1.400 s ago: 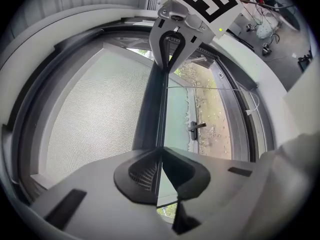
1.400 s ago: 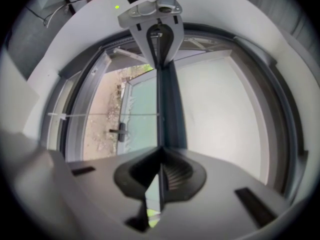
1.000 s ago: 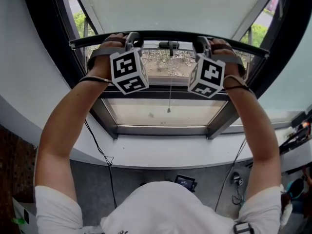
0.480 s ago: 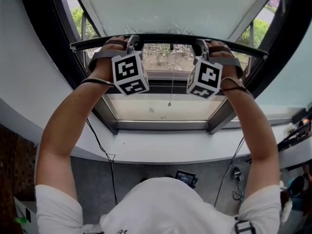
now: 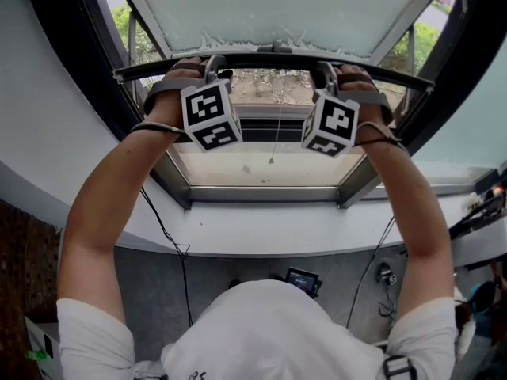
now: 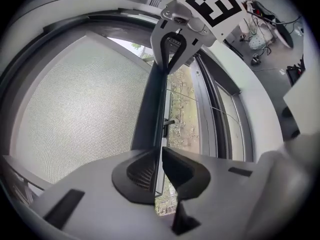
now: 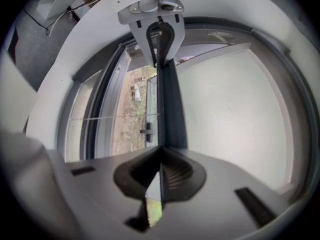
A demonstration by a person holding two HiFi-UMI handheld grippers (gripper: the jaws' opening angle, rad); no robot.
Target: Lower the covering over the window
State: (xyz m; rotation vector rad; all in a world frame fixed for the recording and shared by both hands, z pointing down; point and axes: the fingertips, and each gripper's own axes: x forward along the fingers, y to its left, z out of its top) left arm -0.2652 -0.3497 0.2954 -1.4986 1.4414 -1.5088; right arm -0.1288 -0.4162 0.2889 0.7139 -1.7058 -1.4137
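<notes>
Daylight comes through a dark-framed window [image 5: 269, 194] set in a curved white wall, with gravel and greenery outside and a white sill [image 5: 277, 232] under the frame. A pale mesh blind [image 5: 269, 10] hangs above both tools and ends in a dark bottom bar [image 5: 273, 60]. The left hand-held gripper [image 5: 214, 63] is pressed together on a thin lip of that bar, and the right hand-held gripper [image 5: 325, 70] pinches it the same way further along. Each gripper view shows the bar running straight away from the closed jaws toward the other tool. Judging by the open glass beneath the bar, the lowering is under way but not finished. The next move calls for an even downward pull with both hands, so the bar hangs level and the lip does not slip from the pinch. A thin cord [image 5: 275, 137] dangles between the two tools, below the bar. The roller at the top is cut off, and the pads' contact with the lip is lost in the jaw recesses
</notes>
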